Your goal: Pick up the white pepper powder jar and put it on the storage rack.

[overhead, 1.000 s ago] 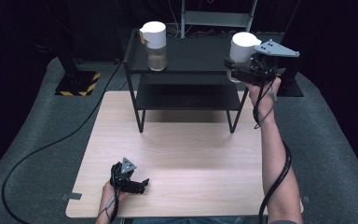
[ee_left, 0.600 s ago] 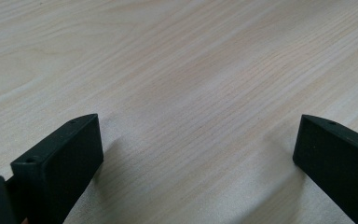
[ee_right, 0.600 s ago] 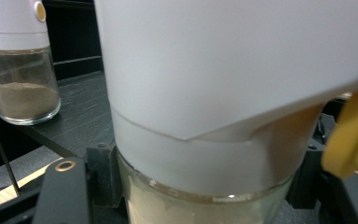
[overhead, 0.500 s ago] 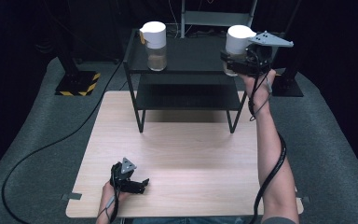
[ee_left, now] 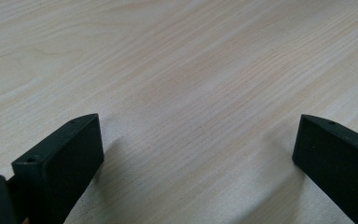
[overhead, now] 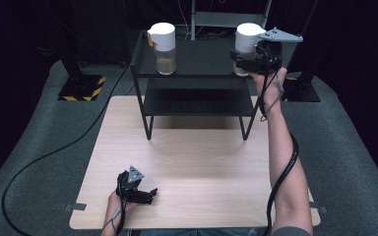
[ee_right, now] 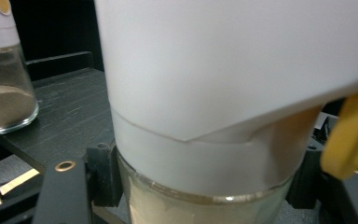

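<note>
Lab: black-draped rig, taped cam stand (overhead: 81, 88)

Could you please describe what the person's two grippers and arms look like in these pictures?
Both grippers are black. The left gripper and the right gripper each carry a grey three-cornered plate on top, and a black cable trails from each along the forearm. The left gripper's jaws are flat black blocks with small holes. The forearms are bare; a grey sleeve edge shows on the right arm.

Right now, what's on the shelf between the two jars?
Nothing: in the high view, the black shelf is bare between the standing jar and the held jar.
</note>
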The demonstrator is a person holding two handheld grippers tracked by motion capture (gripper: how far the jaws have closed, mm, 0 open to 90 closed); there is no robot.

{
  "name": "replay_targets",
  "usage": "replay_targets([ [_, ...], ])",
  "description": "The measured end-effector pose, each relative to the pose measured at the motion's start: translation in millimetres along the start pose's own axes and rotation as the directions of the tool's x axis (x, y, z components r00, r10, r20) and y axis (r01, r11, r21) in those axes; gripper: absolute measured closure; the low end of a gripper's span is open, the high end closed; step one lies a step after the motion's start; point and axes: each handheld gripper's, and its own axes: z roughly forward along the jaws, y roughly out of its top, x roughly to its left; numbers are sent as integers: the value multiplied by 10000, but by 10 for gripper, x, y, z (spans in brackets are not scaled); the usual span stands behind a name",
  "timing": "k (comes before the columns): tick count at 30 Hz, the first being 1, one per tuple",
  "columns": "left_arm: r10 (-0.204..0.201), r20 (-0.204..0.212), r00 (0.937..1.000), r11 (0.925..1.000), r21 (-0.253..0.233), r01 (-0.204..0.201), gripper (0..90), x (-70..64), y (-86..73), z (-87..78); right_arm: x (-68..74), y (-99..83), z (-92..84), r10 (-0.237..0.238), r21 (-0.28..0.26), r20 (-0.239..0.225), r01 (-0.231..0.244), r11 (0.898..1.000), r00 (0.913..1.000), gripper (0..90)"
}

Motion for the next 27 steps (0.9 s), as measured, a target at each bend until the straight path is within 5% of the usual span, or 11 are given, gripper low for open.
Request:
replay_targets([
  [16,13,-3,10000,10000,9,-13,13,0,1,0,-104,-13,138,363,133,114,-364,9992,9993,299],
  [27,14,-8,10000,10000,6,-14,13,-1,1,-1,-212,-56,131,614,103,-205,-612,9981,9979,299],
])
